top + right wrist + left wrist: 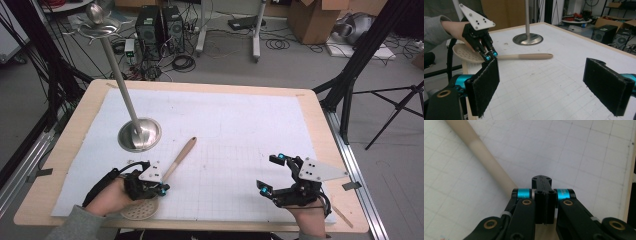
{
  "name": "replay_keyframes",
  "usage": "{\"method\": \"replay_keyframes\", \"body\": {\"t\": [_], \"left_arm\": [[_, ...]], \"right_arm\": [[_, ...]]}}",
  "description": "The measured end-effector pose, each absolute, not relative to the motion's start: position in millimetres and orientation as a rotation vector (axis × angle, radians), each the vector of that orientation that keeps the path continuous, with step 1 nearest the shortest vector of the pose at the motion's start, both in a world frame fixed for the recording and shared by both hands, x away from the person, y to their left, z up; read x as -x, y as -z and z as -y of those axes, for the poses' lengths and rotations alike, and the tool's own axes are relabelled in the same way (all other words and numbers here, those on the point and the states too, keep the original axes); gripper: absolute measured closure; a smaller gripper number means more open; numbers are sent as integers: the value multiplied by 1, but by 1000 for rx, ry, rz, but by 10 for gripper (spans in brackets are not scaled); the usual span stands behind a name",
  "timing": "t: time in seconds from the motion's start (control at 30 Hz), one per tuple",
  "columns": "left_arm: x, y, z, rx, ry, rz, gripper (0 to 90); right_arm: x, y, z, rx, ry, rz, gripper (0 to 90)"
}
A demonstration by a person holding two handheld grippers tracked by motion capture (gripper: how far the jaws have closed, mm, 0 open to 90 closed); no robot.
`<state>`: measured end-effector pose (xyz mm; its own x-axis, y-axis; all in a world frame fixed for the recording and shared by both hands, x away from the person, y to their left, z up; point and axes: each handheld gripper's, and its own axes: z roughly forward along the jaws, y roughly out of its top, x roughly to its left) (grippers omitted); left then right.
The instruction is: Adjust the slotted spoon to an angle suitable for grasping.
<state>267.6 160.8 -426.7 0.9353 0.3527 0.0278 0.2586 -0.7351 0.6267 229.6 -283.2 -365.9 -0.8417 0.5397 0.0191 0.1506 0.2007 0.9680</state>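
Skimmer [141, 208]: we judge it light, stiff; left claw [163, 189] clamps handle near head (tip-heavy?). Right claw [271, 175] open, empty.

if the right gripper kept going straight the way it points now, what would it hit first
Probably nothing on the mat at first: the right gripper, jaws wide open, faces bare grid mat. Farther along that line lie the skimmer handle and the metal stand base; depth is hard to judge.
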Motion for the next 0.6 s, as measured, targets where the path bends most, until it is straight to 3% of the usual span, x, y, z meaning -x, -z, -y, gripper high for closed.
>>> {"method": "replay_keyframes", "body": {"t": [0.6], "left_arm": [[-276,415,-178,-2270,-199,-507,896]], "right_arm": [[-229,365,282,-645,-1679,-2160,128]]}}
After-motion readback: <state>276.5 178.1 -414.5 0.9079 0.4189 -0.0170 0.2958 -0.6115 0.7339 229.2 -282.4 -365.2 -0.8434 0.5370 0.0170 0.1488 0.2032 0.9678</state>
